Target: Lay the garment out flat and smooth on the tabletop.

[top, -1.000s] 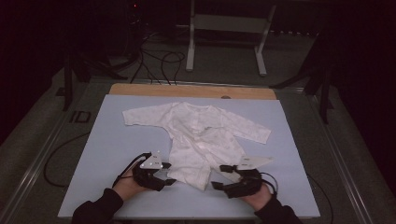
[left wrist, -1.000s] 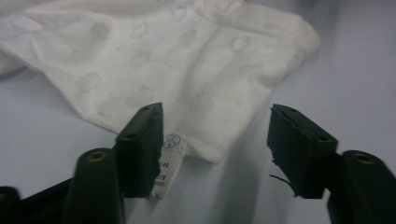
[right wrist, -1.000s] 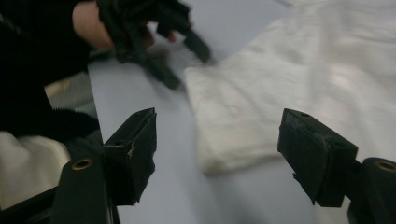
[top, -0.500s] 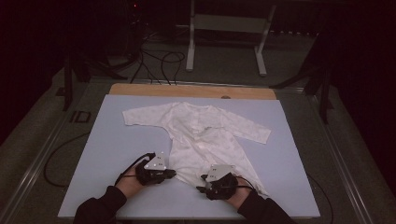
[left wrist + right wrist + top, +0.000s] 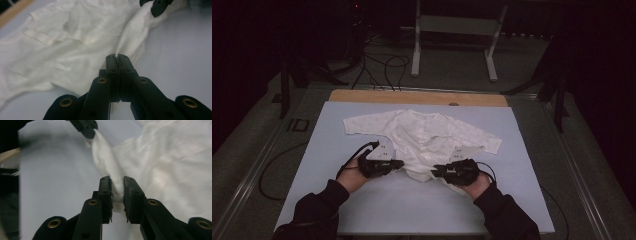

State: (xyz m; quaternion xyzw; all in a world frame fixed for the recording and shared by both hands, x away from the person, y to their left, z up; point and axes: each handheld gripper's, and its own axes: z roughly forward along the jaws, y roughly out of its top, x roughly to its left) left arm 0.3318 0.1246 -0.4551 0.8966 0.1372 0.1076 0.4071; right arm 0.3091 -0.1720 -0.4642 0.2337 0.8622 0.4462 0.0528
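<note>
Garment (image 5: 422, 137), a white baby top, lies spread on the pale blue mat (image 5: 337, 135), sleeves out to both sides, its near hem bunched between the two grippers. Left gripper (image 5: 398, 164) has its jaws pressed together on a thin fold of that hem; the left gripper view shows the cloth (image 5: 75, 37) pinched flat at the tips, and the right gripper's tip (image 5: 157, 6) farther off, holding the same twisted strip. Right gripper (image 5: 437, 172) has just been closing its jaws; the right gripper view shows a thicker roll of fabric (image 5: 117, 186) squeezed between them, with a narrow gap left. Only the high view takes in the whole top, the dark sleeves of the person, and the mat on a table with a wooden edge (image 5: 417, 96). Beyond it stand a grey metal frame (image 5: 454, 30) and loose cables (image 5: 382, 62) on a dim floor.
</note>
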